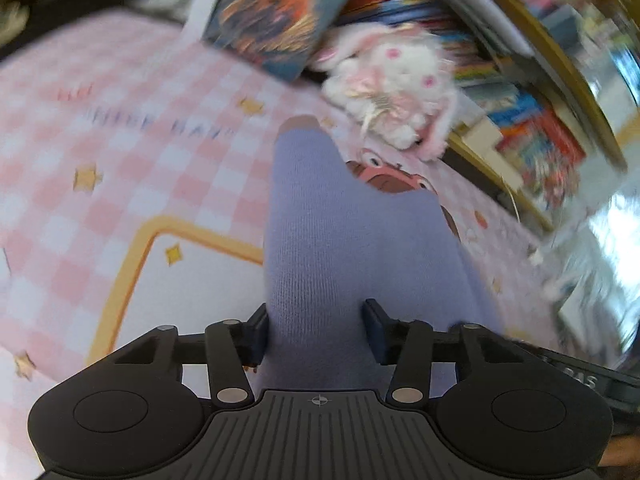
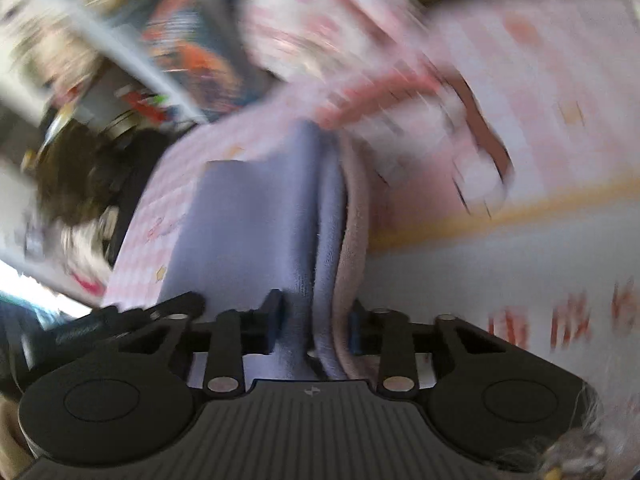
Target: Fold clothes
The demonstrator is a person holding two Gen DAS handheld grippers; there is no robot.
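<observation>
A lavender knit garment (image 1: 328, 240) hangs stretched forward from my left gripper (image 1: 316, 330), whose jaws are shut on its near edge, above the pink checked bedspread (image 1: 120, 152). In the right wrist view, my right gripper (image 2: 316, 328) is shut on a bunched fold of the same lavender garment (image 2: 256, 224), with a pinkish edge of cloth (image 2: 354, 248) beside it in the jaws. Both views are motion-blurred.
A white plush toy (image 1: 396, 88) lies at the far edge of the bed, next to a colourful poster (image 1: 276, 16) and a shelf of books (image 1: 532, 136). The bedspread has an orange-bordered white panel (image 1: 188, 280). Dark clutter (image 2: 76, 168) sits off the bed's left side.
</observation>
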